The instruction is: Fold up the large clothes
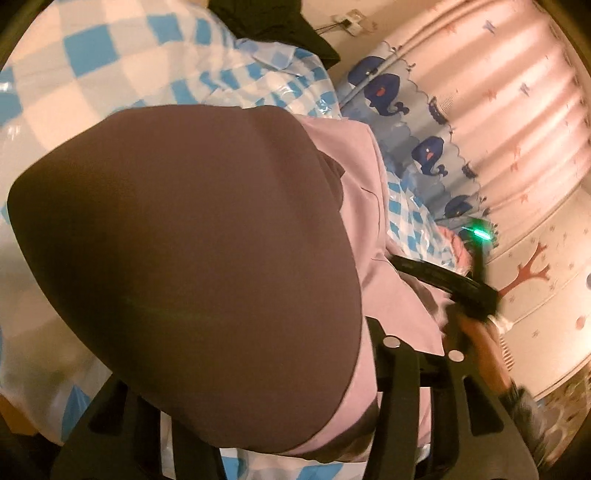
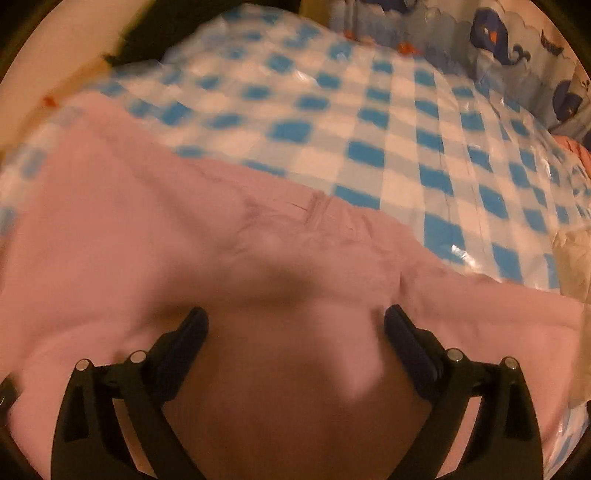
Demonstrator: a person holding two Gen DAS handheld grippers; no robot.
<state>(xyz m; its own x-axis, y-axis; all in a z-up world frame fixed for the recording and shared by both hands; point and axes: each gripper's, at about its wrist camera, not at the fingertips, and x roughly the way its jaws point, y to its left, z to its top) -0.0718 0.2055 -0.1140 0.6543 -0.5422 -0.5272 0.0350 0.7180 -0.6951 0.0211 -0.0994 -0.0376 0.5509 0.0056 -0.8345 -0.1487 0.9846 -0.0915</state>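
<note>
Pink garment (image 2: 110, 240) right under the right fingers (image 2: 192, 328), with a soft raised fold of it sitting in the gap. Spread wide, those fingers, gripping nothing, pads clear of the cloth on both sides. Pretty blurry on that side, so no telling much about the creases beyond a seam line further up.

Over on the left fingers (image 1: 399, 387): mostly buried. Big shadowy fold (image 1: 184, 240) of the same garment billowing up right in front of the lens and hiding the tips completely. Can't tell whether clamped on the cloth or just sitting loose under it. Only shows the black frames poking out at the bottom, with lighter pink cloth draped around them.

Further out, garment lying across a glossy blue-and-white checked cover (image 2: 406, 147), crinkly like plastic, covering the whole surface. Right-hand tool visible from the left camera too, black with a green light (image 1: 480, 232), held in a hand (image 1: 480, 343) just off the garment's edge.

Beyond that, a whale-print bumper (image 1: 388, 92) along the cover's far edge, then a pink ribbed wall (image 1: 517, 110) with little stars behind it. Some dark cloth (image 1: 277, 26) at the far end of the cover, and a small white wall fitting (image 1: 354, 20) next to it.
</note>
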